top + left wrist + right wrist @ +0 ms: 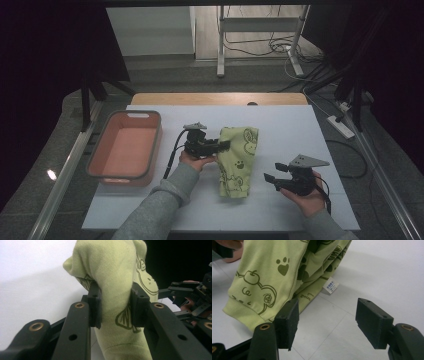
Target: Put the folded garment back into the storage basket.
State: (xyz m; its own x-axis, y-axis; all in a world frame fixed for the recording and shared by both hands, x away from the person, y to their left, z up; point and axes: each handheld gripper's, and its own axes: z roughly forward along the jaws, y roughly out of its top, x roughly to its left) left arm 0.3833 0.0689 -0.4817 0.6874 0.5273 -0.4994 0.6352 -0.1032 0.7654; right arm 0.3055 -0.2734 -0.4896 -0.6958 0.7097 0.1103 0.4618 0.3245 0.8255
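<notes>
Green garment (237, 161) lay folded on table (280, 125), beside basket (127, 147). Left gripper (223, 145) pinched bunched fold; right gripper (270, 178) spread, empty. Soft, light, floppy; best gripped at thick fold.

Tabletop (280, 125): white covering over a pale wooden board, whose far edge shows as a light brown strip.
Floor (165, 75): grey, carpet-like close to the tabletop; beyond it a paler, wood-toned stretch.
Far wall panel (150, 30): a light, off-white surface at the upper left of the high view.
White metal stand (260, 25): upright legs and a crossbar behind the tabletop, resting on the pale floor.
Cables (280, 47): dark loops lying on the floor around the stand's right foot.
Power strip (341, 126): white, on the floor to the right of the tabletop.
Side rails (65, 175): grey metal bars running along both sides.
Light: dim overall, both outer sides nearly black; a small bright glint on the left rail.
</notes>
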